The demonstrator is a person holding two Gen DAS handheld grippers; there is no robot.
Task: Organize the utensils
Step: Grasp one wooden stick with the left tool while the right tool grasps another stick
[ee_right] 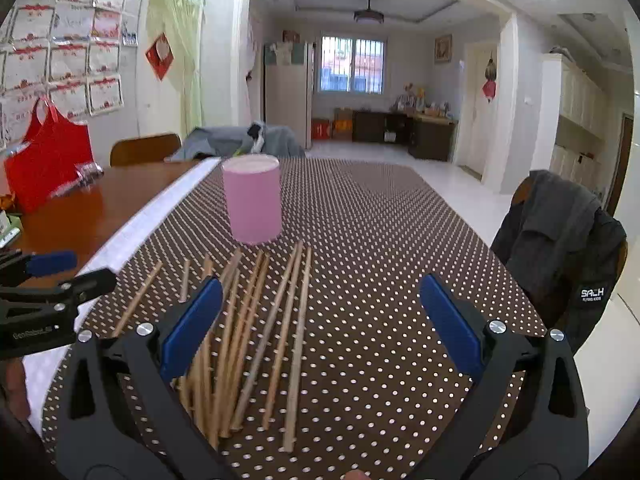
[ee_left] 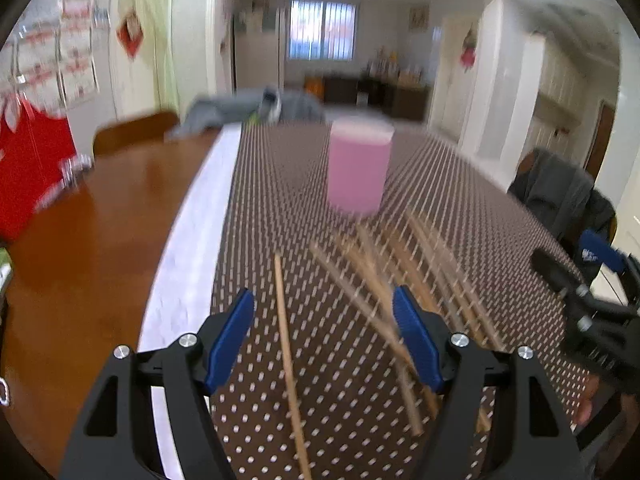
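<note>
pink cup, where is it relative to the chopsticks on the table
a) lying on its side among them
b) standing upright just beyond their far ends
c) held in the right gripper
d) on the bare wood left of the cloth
b: the pink cup stands upright on the dotted tablecloth, just past the far tips of the chopsticks, and neither gripper holds it.

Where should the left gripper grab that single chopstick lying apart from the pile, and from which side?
Grip the lone chopstick near its middle, coming straight down from above with the left gripper open, fingers either side. It lies flat on the dotted tablecloth, running lengthwise between the fingers, with bare cloth on both sides.
</note>
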